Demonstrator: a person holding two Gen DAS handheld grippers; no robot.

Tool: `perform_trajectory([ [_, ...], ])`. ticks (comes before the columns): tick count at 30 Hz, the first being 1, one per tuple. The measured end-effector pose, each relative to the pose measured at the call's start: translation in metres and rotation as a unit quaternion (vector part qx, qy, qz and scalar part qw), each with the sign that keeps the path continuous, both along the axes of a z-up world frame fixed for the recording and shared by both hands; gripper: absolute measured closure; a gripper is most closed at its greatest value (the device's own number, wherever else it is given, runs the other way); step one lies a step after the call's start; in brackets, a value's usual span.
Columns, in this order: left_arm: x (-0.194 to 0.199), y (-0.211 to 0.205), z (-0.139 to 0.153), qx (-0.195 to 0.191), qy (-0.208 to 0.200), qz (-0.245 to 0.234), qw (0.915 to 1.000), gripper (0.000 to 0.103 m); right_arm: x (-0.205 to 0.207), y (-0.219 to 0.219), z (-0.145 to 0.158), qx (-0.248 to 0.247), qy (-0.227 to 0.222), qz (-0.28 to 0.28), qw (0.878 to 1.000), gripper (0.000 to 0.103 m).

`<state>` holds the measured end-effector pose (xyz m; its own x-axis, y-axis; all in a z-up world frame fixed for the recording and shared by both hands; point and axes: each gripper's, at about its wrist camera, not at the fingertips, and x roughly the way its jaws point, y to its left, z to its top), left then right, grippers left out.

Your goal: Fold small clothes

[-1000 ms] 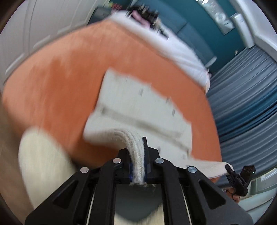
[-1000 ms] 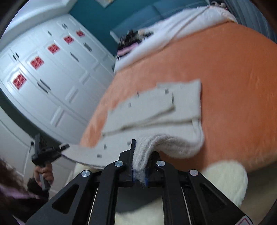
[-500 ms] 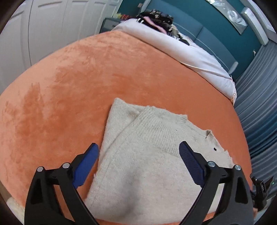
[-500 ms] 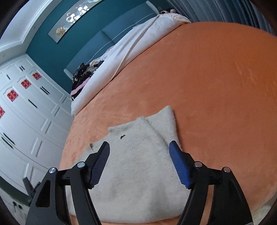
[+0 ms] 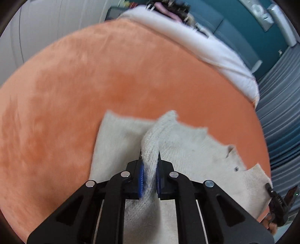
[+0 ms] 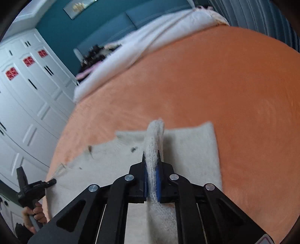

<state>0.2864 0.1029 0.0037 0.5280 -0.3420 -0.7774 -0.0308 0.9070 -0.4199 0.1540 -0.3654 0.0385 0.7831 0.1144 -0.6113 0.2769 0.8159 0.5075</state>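
Cream knit sweater (image 5: pixel 187 150) lies low in both frames on the orange blanket (image 5: pixel 112 75); your left gripper (image 5: pixel 149 169) and right gripper (image 6: pixel 152 169) each pinch a raised fold of it. Beyond, white bedding (image 6: pixel 150 43) crosses the top.

Bedroom w/ deep teal walls (image 6: pixel 56 24). Big bed covered in a fuzzy orange plush blanket (image 6: pixel 215 90), a white duvet (image 6: pixel 150 41) bunched along the far edge, and a dark pile of clothes w/ pink bits (image 6: pixel 95 56) on top of it. Teal padded headboard (image 6: pixel 150 16) behind. White panelled wardrobe doors w/ small red inserts (image 6: pixel 28 75) on one side, grey-blue pleated curtains (image 5: pixel 277 120) on the other. Framed pic (image 6: pixel 80 6) up on the wall. Soft daylight, no harsh shadows.
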Motion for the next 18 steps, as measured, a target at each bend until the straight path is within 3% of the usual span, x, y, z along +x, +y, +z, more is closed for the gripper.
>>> perform_trajectory([
  [2,0.011,0.001,0.02,-0.007,-0.021,0.003,0.9998,0.094,-0.001,-0.014,0.019,0.013,-0.036,-0.017,0.999,0.096],
  [4,0.024,-0.001,0.02,0.015,-0.026,0.011,0.9995,0.094,0.006,-0.033,0.008,0.011,-0.021,-0.041,0.999,0.096],
  [6,0.04,-0.002,-0.008,0.035,0.004,0.01,0.9993,0.093,0.021,-0.047,-0.035,0.013,0.044,-0.058,0.997,0.096],
  [8,0.049,0.001,-0.052,0.041,0.067,0.02,0.9967,0.093,0.03,-0.057,-0.098,0.034,0.148,-0.065,0.986,0.097],
  [9,0.049,0.002,-0.072,0.038,0.088,0.021,0.9952,0.091,0.028,-0.058,-0.115,0.041,0.155,-0.064,0.985,0.097],
  [11,0.038,0.003,-0.073,0.035,0.047,0.021,0.9981,0.09,0.02,-0.061,-0.109,0.059,0.126,-0.075,0.987,0.097],
  [13,0.032,0.001,-0.063,0.043,0.041,0.013,0.9981,0.087,0.018,-0.063,-0.097,0.075,0.119,-0.087,0.986,0.093],
  [16,0.01,0.002,-0.032,0.068,0.015,0.014,0.9975,0.073,-0.002,-0.049,-0.055,0.013,0.084,-0.087,0.993,0.085],
  [18,-0.018,0.005,-0.014,0.06,-0.005,0.016,0.998,0.041,-0.023,-0.027,-0.032,-0.012,0.065,-0.057,0.996,0.078],
])
